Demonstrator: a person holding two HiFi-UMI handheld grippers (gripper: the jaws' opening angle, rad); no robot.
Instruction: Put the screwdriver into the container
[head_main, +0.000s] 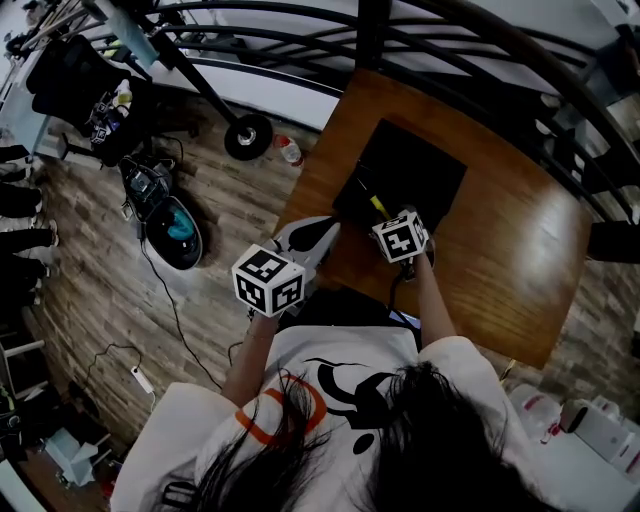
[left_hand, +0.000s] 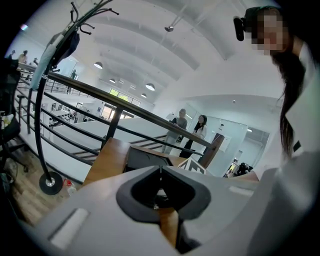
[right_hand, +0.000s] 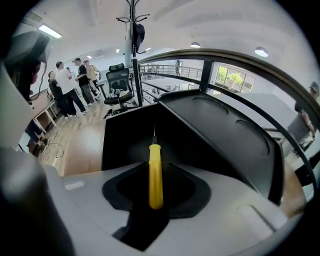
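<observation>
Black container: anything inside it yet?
Only the screwdriver, tip pointing into it, its yellow handle clamped in the right tool. The container floor that shows is bare; its near edge is hidden behind the tool.

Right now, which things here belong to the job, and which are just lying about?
Job:
- yellow-handled screwdriver, gripped in the right tongs
- black plastic container on the brown wooden table

Lying about:
- small plastic bottle
- round black stand base
- white power strip
- left tongs, shut and empty
</observation>
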